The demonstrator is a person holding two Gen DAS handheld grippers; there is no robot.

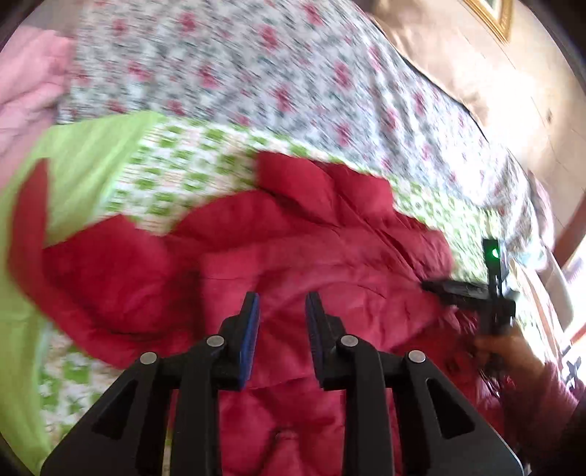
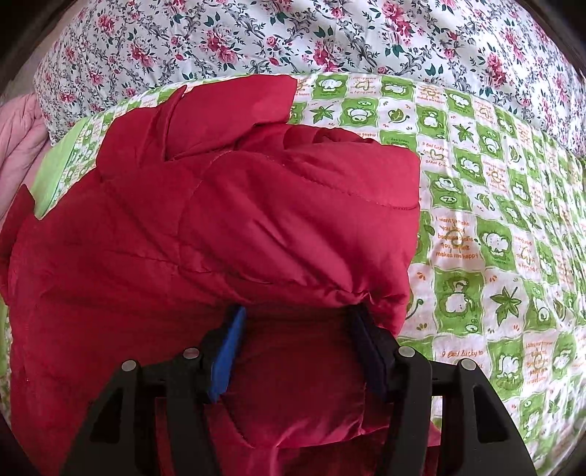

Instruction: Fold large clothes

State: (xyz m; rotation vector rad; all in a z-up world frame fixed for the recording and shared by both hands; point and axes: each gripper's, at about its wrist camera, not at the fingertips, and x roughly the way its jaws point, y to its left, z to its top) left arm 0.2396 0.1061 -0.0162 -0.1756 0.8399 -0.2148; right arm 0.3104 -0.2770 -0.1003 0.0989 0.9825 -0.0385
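A red padded jacket lies crumpled on a bed, on a green and white checked sheet. My left gripper is open and empty, just above the jacket's middle; this view is blurred. My right gripper shows at the jacket's right edge in the left wrist view. In the right wrist view the jacket is partly folded, and my right gripper has its jaws wide apart with red fabric bunched between them; the fingertips are hidden under a fold.
A floral quilt lies across the far side of the bed. A pink garment sits at the far left. The checked sheet stretches to the right of the jacket. A wall with a framed picture is beyond.
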